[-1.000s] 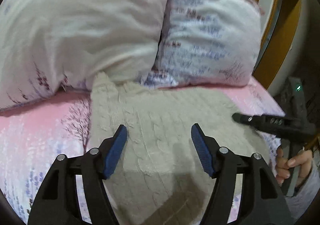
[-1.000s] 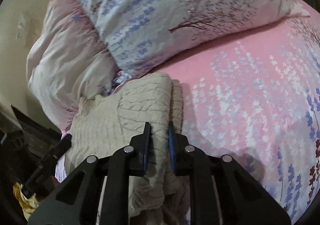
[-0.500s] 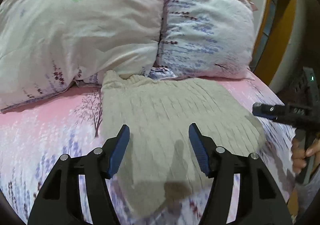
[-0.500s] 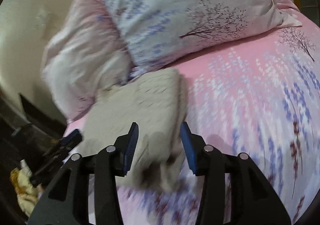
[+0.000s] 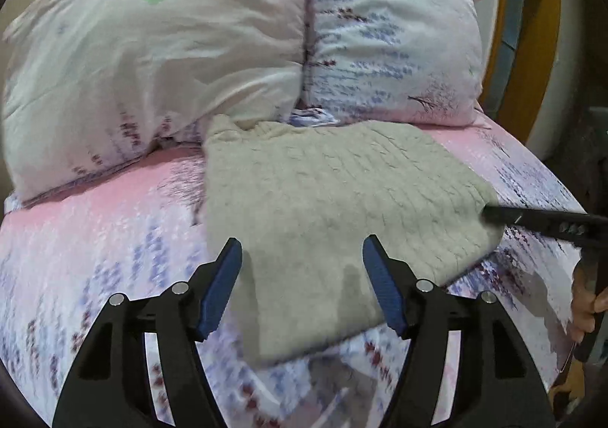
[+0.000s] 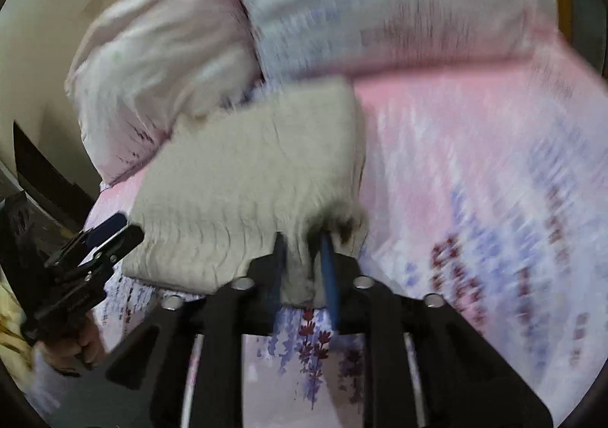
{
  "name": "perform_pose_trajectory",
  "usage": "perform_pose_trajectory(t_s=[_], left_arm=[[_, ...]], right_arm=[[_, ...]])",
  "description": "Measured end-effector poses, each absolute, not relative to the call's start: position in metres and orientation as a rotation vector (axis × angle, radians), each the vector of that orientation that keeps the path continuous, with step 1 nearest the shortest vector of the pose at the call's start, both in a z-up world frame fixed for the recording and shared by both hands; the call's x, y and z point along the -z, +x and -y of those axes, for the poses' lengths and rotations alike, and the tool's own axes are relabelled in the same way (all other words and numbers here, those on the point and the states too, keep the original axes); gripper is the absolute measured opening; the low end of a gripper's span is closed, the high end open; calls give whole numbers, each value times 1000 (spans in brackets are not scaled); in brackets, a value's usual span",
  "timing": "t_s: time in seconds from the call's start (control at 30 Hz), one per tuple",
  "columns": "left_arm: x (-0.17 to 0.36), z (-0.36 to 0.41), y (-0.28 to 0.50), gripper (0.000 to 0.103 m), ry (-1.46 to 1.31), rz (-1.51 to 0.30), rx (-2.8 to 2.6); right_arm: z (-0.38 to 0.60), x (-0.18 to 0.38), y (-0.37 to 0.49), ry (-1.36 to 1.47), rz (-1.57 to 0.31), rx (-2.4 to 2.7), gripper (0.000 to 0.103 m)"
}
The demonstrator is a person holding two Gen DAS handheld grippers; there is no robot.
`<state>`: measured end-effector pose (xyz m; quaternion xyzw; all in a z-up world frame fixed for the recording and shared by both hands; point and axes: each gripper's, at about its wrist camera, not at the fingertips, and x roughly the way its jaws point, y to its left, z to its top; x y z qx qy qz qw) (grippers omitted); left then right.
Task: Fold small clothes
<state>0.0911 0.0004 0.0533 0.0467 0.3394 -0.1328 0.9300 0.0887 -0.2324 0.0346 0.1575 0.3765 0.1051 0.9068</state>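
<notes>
A beige knitted garment lies folded flat on the pink flowered bed sheet, its far edge against the pillows. My left gripper is open and empty, hovering over the garment's near edge. In the right wrist view my right gripper is shut on the near edge of the beige garment, which bunches up between the blue pads. The right gripper also shows in the left wrist view at the garment's right corner. The left gripper shows in the right wrist view at the left.
Two large flowered pillows stand behind the garment. A wooden headboard is at the far right. The bed's edge drops off at the right.
The right gripper went from shut to open, then closed again on the garment's near edge. The left gripper pulled back and stayed open. The garment now lies flatter.
</notes>
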Motion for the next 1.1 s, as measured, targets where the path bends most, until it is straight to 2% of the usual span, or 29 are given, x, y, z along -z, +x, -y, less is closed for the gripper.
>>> perform_pose_trajectory(t_s=[0.03,0.1,0.37,0.47,0.53,0.73,0.93,1.1], left_arm=[[-54,-5,88,73,102,-699,233],[-53,-14,82,78,110,-719,158],[-29,-26,67,88,121,-784,57],[-21,-25,63,91,131,-805,45],[-18,-25,61,100,147,-806,21],[-13,-26,57,101,120,-817,36],[-3,-24,60,102,108,-863,34],[2,-31,63,102,43,-906,59]], right_arm=[[228,-45,82,288,-723,-205,36],[221,-57,78,251,-669,-224,39],[186,-27,110,115,-824,-187,53],[181,-27,99,82,-802,-169,57],[186,-32,87,97,-772,-156,73],[196,-31,59,84,-751,-32,101],[184,-11,48,-35,-790,114,101],[177,4,52,32,-857,33,101]])
